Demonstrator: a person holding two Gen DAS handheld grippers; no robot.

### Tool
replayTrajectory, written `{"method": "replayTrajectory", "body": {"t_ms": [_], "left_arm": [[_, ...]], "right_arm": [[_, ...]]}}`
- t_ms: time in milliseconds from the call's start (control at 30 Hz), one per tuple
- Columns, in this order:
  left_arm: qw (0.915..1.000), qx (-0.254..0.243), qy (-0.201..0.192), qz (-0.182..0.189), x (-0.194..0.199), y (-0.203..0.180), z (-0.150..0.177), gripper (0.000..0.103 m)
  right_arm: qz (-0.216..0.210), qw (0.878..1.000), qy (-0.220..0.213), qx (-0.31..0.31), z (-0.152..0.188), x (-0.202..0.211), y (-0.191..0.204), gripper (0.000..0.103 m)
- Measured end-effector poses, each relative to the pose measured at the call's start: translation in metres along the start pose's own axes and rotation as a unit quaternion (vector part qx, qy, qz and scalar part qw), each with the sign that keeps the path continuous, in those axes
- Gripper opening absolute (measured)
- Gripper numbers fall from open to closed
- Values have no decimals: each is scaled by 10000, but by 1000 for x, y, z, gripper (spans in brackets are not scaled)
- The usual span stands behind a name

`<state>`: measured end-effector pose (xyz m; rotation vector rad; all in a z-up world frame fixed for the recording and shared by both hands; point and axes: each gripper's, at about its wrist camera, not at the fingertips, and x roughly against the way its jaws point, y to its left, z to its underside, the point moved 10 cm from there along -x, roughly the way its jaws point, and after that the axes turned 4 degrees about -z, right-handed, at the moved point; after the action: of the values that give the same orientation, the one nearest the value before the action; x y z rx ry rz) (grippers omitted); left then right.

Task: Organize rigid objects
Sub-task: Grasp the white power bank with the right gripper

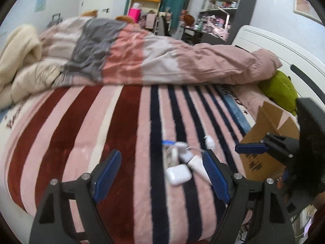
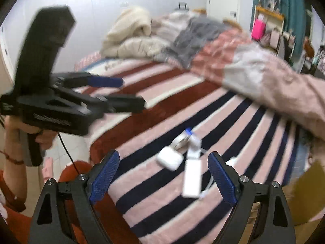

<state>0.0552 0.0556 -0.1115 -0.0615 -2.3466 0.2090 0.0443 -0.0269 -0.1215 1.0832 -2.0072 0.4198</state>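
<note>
The cardboard box [image 1: 262, 142] at the bed's right edge carries dark printing on its side, too blurred to read; its inside cannot be seen. Script lettering runs along the striped blanket [image 1: 85, 134] near its far edges, also illegible.

A small cluster of white things lies on the pink and navy stripes: an earbud case [image 1: 178, 174], closed, with a white rectangular power bank [image 2: 192, 180] just beside it, a clear-capped piece with a blue end [image 2: 190, 134] and a roll of tape [image 2: 179, 141] behind, and a white cable looping among them. A white plug [image 1: 209, 141] lies a little apart, toward the box.

The left gripper [image 1: 160, 175] stands wide with nothing between its blue pads — the earbud case lies on the blanket in the gap, nearer the right-hand finger, untouched. In the right wrist view the right gripper [image 2: 162, 179] is likewise spread wide and holds nothing; the power bank lies between its fingers, closer to the right one, the case just ahead of the gap. A rumpled quilt [image 1: 162, 59] is heaped across the bed behind.
</note>
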Motion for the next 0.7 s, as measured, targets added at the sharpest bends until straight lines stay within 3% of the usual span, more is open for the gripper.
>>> {"method": "replayTrajectory", "body": {"t_ms": [167,233,333,500,600,700], "left_arm": [[9995,247,70,180,-14,16,21,80],[9994,276,97,207,-19,17,24,80],[9993,276,122,224,-23,17,27,80],[9990,298,144,297,-27,17,29,80],[9990,284,138,325,-26,14,28,80],[9991,242,143,307,-24,12,27,80]], "right_arm": [[14,9981,393,-473,26,-43,-20,81],[229,9968,569,-521,38,-58,-31,65],[454,9940,771,-636,52,-74,-47,52],[790,9908,980,-497,60,-86,-58,48],[784,9873,1221,-654,68,-91,-64,38],[738,9872,1199,-743,70,-91,-66,31]]}}
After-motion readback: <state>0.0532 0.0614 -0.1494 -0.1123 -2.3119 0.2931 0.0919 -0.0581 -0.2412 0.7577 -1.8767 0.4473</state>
